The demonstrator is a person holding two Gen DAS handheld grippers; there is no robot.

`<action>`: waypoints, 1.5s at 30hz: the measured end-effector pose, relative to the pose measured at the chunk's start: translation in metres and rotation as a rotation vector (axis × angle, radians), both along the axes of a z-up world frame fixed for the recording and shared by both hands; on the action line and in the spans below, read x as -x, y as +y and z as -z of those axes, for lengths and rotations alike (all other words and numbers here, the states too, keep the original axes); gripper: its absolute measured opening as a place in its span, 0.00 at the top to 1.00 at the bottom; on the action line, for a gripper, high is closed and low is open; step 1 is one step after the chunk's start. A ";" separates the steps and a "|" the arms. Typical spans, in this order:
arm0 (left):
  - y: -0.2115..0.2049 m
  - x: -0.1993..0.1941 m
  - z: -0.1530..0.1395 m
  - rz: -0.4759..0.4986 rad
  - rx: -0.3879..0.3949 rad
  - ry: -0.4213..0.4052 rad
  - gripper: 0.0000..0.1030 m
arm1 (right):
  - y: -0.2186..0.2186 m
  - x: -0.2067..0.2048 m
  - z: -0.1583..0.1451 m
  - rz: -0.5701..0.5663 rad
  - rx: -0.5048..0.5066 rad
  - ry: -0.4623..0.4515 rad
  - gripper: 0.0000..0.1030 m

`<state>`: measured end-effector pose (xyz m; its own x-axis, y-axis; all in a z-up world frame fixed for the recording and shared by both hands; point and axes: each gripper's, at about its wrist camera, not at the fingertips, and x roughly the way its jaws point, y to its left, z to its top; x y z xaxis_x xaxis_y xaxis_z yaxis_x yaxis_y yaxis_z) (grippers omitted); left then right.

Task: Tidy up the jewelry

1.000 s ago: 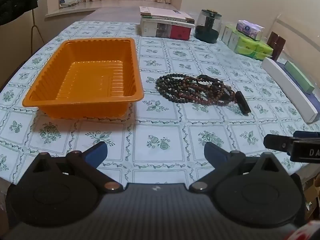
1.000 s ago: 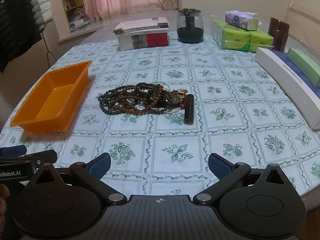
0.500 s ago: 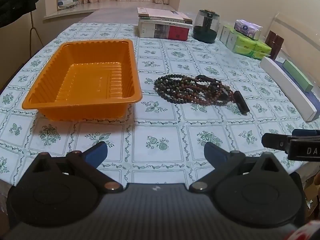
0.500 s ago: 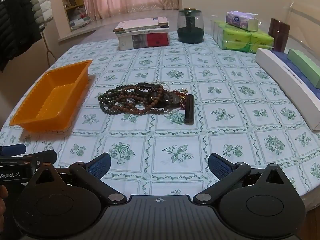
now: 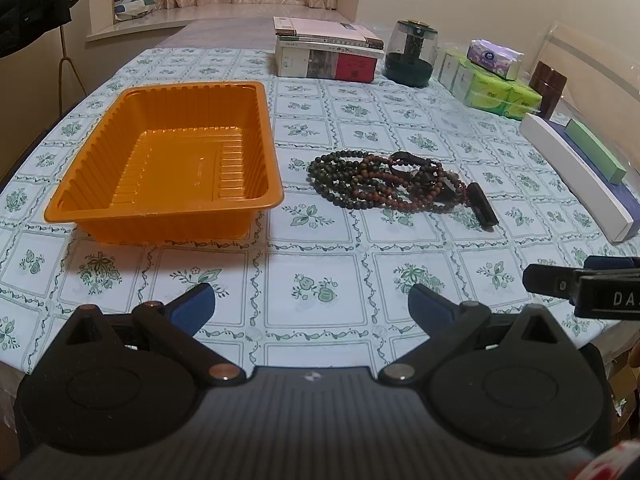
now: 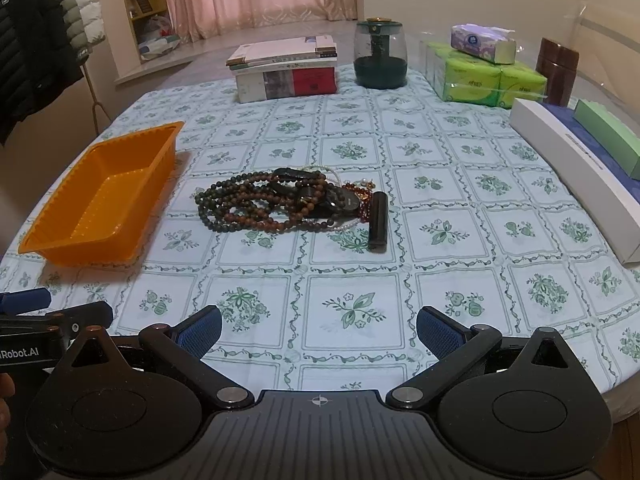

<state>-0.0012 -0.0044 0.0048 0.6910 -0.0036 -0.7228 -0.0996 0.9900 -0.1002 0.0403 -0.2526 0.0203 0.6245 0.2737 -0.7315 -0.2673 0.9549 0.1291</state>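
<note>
A: Jewelry first: what has changed around it?
B: Only the viewpoint. Over the last second both wrist cameras creep slightly closer; the pile itself has not moved. So I judge the task barely begun, nothing sorted yet.
A: And the tongs, nearest to us?
B: The left gripper and right gripper hover low over the near edge of the floral tablecloth, side by side, both released, jaws spread wide and empty.
A: Further out?
B: The beaded bracelets lie tangled mid-table, touching a dark cylinder at their right end. The orange plastic tray sits just left of them, empty.
A: Beyond that?
B: Stacked books, a dark green jar, tissue packs along the far edge.
</note>
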 end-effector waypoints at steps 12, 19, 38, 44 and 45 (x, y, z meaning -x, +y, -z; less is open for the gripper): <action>0.000 -0.002 -0.003 0.009 0.006 -0.001 0.01 | 0.003 0.001 -0.002 -0.007 0.007 -0.006 0.00; 0.000 -0.002 -0.005 0.008 0.006 -0.003 0.01 | 0.005 0.000 -0.003 -0.011 0.010 -0.007 0.00; 0.004 -0.002 -0.005 0.006 0.011 -0.002 0.01 | 0.006 0.000 -0.001 -0.013 0.013 0.000 0.00; 0.003 -0.002 -0.005 0.006 0.011 -0.002 0.01 | 0.007 0.000 -0.001 -0.014 0.011 0.000 0.00; 0.004 -0.002 -0.004 0.007 0.011 -0.002 0.01 | 0.007 0.000 -0.001 -0.014 0.012 0.001 0.00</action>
